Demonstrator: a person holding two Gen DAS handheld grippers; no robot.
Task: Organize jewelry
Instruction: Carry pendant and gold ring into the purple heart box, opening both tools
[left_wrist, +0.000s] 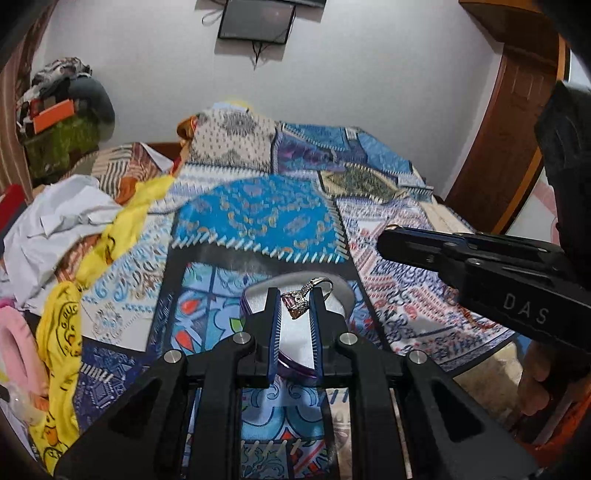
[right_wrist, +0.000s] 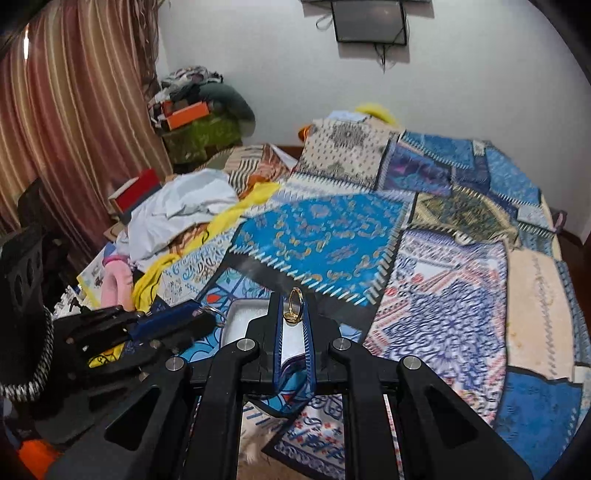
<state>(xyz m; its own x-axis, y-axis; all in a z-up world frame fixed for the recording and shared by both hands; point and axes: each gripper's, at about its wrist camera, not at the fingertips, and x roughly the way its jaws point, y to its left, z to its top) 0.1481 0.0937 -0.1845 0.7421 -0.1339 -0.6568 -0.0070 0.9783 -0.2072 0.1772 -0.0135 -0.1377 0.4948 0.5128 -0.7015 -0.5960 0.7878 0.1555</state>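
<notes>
Two rings ride in my tongs. Left view: my left gripper (left_wrist: 295, 308) pinches a silver stone ring (left_wrist: 301, 301) above the open white-lined box (left_wrist: 341, 295), band pointing away; light, slippery, best held by its sides. Right view: my right gripper (right_wrist: 293, 312) clamps a gold ring (right_wrist: 294, 306) upright, edge-on.

Bed (right_wrist: 535, 295) (patchwork cover), open box (right_wrist: 240, 317), clothes (right_wrist: 177, 210)

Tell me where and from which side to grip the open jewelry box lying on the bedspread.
Grip the jewelry box by its raised side wall, coming straight down from above. It lies flat and open on the bedspread, so the rim is the only edge that stands up. Both grippers are busy: the left gripper holds a stone ring, the right gripper a gold ring.
</notes>
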